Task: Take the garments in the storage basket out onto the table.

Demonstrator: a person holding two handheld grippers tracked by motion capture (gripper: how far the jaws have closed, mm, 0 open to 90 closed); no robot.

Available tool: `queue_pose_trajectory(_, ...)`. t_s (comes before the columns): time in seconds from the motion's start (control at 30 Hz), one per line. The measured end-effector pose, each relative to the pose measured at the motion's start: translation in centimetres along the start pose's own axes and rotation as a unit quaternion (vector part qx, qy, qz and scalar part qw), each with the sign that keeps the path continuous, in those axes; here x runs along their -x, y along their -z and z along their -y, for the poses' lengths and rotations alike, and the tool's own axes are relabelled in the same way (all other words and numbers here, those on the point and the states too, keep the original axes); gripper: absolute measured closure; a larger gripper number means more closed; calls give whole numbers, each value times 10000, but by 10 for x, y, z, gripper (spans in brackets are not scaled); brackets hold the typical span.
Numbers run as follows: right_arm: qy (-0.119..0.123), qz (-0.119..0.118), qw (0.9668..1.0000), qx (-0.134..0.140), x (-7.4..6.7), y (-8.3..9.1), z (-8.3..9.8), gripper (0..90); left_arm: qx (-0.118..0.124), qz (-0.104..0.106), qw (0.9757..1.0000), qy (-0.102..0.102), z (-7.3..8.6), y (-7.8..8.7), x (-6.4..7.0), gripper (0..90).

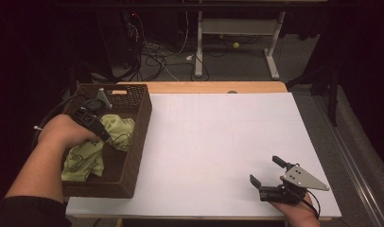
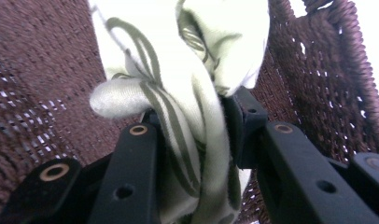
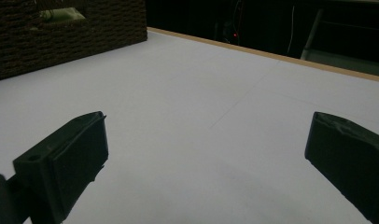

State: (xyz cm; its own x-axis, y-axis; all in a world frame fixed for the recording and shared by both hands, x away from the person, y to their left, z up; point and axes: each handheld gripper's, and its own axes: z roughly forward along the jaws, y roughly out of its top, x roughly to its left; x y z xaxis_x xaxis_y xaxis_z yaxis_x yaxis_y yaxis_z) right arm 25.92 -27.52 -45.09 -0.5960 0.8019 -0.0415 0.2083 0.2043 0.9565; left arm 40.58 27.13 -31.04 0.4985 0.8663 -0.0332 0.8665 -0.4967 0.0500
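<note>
Two handheld grippers over a white-covered table (image 1: 218, 142). Left gripper (image 1: 104, 135) down inside a dark woven basket (image 1: 138, 137) at the table's left edge, jaws pinched narrow on a bunched fold of pale green patterned cloth (image 1: 93, 151); seen up close from the left gripper view, cloth (image 2: 197, 140) squeezed between the two black jaws, basket wall (image 2: 38, 93) all around. Rest of the cloth heaped on the basket floor, trailing toward the near end. Right gripper (image 1: 266, 171) low at the table's near right corner, well apart from the basket, jaws spread wide and holding nothing; bare white surface (image 3: 201, 116) between them in the right gripper view.

Likely risks on a lift: thin pinch of fabric slipping free; trailing folds snagging on the rough weave or rim; light basket tipping or dragging along, with nothing bracing it.
</note>
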Motion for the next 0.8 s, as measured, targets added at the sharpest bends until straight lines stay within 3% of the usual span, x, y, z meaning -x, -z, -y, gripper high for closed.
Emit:
queue_pose_trajectory(0.27,-10,16,10000,-11,0,0,0,0,110,-79,9999,45,1,17,-1,656)
queue_pose_trajectory(0.8,-29,19,10000,-13,0,0,0,0,285,-212,9993,-71,0,49,6,663)
